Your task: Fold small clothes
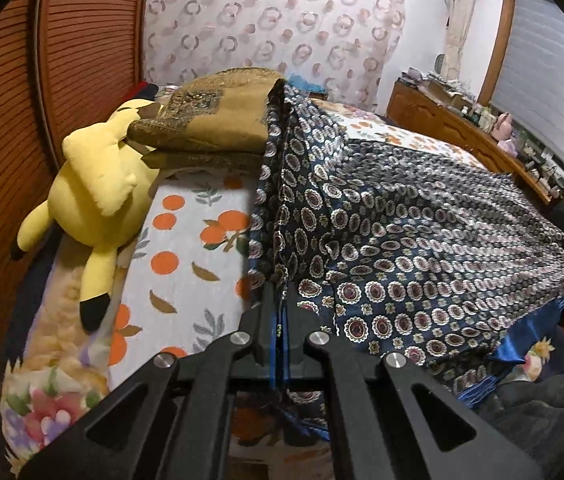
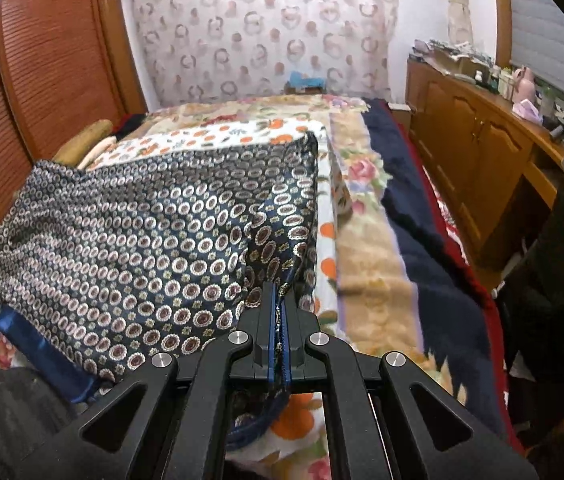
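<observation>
A dark blue patterned cloth (image 1: 402, 248) with white and maroon medallions and a shiny blue border is stretched above the bed. My left gripper (image 1: 280, 300) is shut on its left edge, the fabric pinched between the black fingers. In the right wrist view the same cloth (image 2: 130, 240) spreads to the left, and my right gripper (image 2: 280, 300) is shut on its right edge. The cloth hangs taut between the two grippers, its far part draped over the bed.
A yellow plush toy (image 1: 94, 204) lies at the bed's left side beside a folded brown blanket (image 1: 210, 120). An orange-print sheet (image 1: 186, 248) covers the bed. A wooden cabinet (image 2: 478, 160) with clutter runs along the right. A slatted wooden door (image 1: 10, 120) stands left.
</observation>
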The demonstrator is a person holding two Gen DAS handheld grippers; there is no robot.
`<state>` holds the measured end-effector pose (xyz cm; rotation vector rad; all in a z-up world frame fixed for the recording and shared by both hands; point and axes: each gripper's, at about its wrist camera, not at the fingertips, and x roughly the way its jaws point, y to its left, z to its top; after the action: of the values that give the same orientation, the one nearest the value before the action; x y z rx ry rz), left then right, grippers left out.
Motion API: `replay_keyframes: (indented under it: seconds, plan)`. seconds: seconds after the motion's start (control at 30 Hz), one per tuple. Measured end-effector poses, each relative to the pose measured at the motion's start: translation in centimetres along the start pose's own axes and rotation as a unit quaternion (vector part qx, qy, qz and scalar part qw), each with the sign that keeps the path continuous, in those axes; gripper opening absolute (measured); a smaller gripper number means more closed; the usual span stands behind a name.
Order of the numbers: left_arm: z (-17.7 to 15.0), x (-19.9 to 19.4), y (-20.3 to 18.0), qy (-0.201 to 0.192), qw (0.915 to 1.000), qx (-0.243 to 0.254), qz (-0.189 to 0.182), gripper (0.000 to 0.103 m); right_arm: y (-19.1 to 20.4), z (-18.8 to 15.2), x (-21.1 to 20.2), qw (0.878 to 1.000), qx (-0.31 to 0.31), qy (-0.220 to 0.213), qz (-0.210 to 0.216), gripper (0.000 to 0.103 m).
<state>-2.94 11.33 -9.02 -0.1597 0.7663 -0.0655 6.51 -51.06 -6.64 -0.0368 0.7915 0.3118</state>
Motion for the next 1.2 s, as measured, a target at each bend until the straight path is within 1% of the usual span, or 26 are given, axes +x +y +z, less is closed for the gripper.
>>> replay_keyframes:
  seconds: [0.07,0.3,0.37,0.4,0.43,0.5,0.53,0.6,0.63,0.7,0.73,0.87,0.9,1.0,1.1,1.2]
  plan:
    - [-0.3,0.2,0.0,0.001,1.0,0.003,0.003,0.0,0.2,-0.4,0.3,1.0,-0.004,0.009,-0.009,0.0]
    - [0.1,0.6,0.6,0.006,1.0,0.001,-0.003,0.001,-0.3,-1.8,1.6,0.999,0.0,0.036,-0.009,0.0]
    - [0.5,0.2,0.5,-0.002,1.0,0.009,0.001,0.006,-0.3,-1.7,1.6,0.999,0.0,0.032,-0.012,0.001]
    - [0.6,-0.2,0.4,-0.007,0.9999,0.014,0.005,0.012,-0.3,-1.6,1.5,1.0,-0.002,0.027,-0.012,0.003]
    - [0.8,-0.4,0.3,-0.012,0.9997,0.017,0.007,0.023,-0.2,-1.3,1.3,1.0,-0.004,0.02,-0.014,0.004]
    - [1.5,-1.0,0.4,-0.026,0.9994,0.019,0.008,0.033,0.1,-0.5,0.9,1.0,-0.011,0.005,-0.02,0.013]
    - [2.0,-1.1,0.5,-0.03,0.9993,0.019,0.007,0.035,0.2,-0.1,0.8,1.0,-0.013,-0.002,-0.019,0.017]
    - [3.0,-0.9,0.4,-0.036,0.9991,0.021,0.011,0.036,0.4,1.1,0.6,0.999,-0.021,-0.017,-0.02,0.032]
    - [3.5,-0.8,0.3,-0.039,0.9989,0.023,0.011,0.036,0.6,1.8,0.7,0.999,-0.027,-0.023,-0.029,0.035]
    - [5.1,-0.2,0.1,-0.048,0.9983,0.028,0.013,0.036,1.0,2.8,1.2,0.998,-0.037,-0.033,-0.036,0.038]
    - [5.9,0.2,0.0,-0.051,0.9982,0.029,0.014,0.036,1.2,3.6,1.7,0.998,-0.041,-0.038,-0.033,0.039]
    - [8.8,2.1,-0.7,-0.053,0.998,0.035,-0.003,0.036,1.9,6.2,4.3,0.997,-0.05,-0.043,-0.026,0.045]
    - [9.6,2.8,-1.0,-0.05,0.9978,0.042,-0.007,0.036,2.1,7.0,5.1,0.997,-0.056,-0.042,-0.026,0.046]
    - [11.7,4.4,-1.9,-0.048,0.997,0.06,-0.006,0.039,2.3,9.0,7.6,0.997,-0.061,-0.035,-0.037,0.048]
    - [13.9,6.2,-2.5,-0.037,0.997,0.068,-0.011,0.048,1.8,10.9,10.1,0.997,-0.064,-0.018,-0.045,0.049]
    - [15.9,8.2,-3.4,-0.028,0.9959,0.085,-0.005,0.049,0.8,12.5,12.6,0.997,-0.055,-0.001,-0.059,0.051]
